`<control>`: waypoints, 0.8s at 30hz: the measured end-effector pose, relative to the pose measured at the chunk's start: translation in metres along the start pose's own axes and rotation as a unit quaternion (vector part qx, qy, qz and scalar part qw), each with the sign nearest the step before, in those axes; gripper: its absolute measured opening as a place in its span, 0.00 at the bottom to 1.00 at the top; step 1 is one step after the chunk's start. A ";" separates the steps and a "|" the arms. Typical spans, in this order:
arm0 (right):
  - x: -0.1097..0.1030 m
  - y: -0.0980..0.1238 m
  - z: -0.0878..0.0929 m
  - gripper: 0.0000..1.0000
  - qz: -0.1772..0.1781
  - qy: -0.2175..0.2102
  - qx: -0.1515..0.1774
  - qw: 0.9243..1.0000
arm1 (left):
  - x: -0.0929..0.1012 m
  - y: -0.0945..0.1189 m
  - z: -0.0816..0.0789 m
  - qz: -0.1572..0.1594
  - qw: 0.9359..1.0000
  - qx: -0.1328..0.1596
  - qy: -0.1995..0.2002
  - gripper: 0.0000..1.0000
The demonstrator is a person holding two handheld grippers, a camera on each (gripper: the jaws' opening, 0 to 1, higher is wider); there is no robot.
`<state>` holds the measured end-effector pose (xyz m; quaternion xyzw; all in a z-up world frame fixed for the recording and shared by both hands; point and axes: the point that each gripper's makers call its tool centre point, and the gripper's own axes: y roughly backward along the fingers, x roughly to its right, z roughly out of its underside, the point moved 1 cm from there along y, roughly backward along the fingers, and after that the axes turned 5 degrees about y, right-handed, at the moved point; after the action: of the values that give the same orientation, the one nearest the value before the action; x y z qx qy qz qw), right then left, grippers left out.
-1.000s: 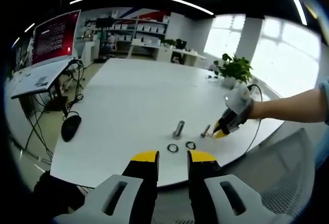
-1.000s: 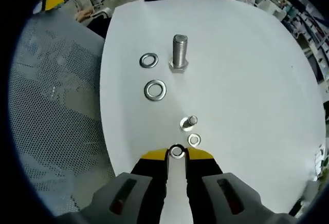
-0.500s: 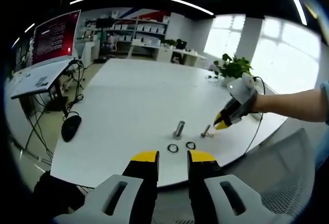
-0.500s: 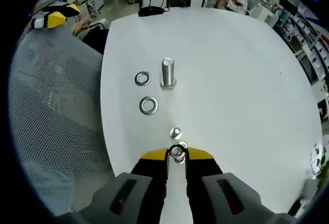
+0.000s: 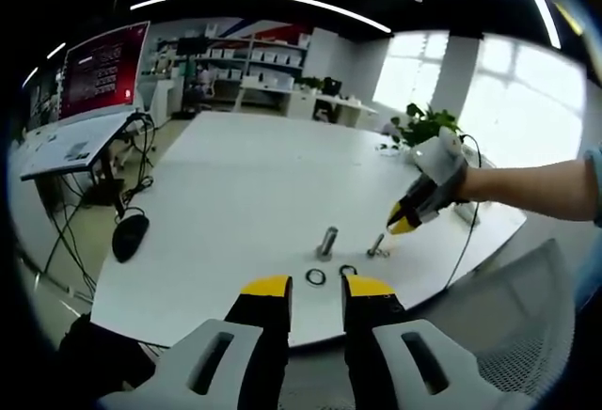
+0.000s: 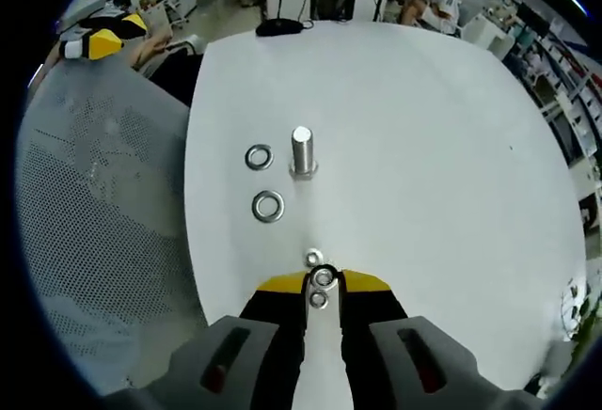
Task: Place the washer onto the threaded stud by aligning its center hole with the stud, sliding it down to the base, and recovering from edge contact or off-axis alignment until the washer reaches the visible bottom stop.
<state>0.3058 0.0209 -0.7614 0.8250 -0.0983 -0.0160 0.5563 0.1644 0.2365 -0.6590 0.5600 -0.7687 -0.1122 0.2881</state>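
Washer (image 6: 323,276) clamped in right tool (image 6: 323,283), over small stud (image 6: 314,259) near table edge (image 6: 191,241).

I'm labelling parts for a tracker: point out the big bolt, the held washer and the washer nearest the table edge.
big bolt (image 6: 302,151), right gripper view, its shank.
held washer (image 6: 324,276), right gripper view, its ring.
edge washer (image 6: 268,207), right gripper view, its ring.

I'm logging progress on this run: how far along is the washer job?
Done: the right tool is shut on a small washer and lifted over the small stud. In hand: lining the hole up with it. Left: sliding it down to the base. Two larger washers lie untouched beside the big bolt.
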 end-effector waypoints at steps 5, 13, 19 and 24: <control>-0.004 -0.004 -0.004 0.14 -0.015 0.011 -0.007 1.000 | 0.000 0.000 0.000 0.000 1.000 0.000 0.001 0.19; -0.008 -0.009 -0.004 0.14 -0.028 0.027 -0.021 0.999 | 0.000 0.000 0.001 0.002 1.000 -0.002 0.000 0.18; -0.008 -0.012 -0.004 0.14 -0.030 0.026 -0.025 0.999 | 0.000 0.000 0.001 0.001 1.000 -0.002 0.000 0.18; -0.007 -0.017 -0.005 0.14 -0.033 0.030 -0.032 0.999 | 0.000 0.000 0.001 0.001 1.000 -0.001 0.001 0.18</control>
<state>0.3018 0.0327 -0.7764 0.8099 -0.0537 -0.0129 0.5840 0.1639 0.2363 -0.6599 0.5590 -0.7688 -0.1127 0.2894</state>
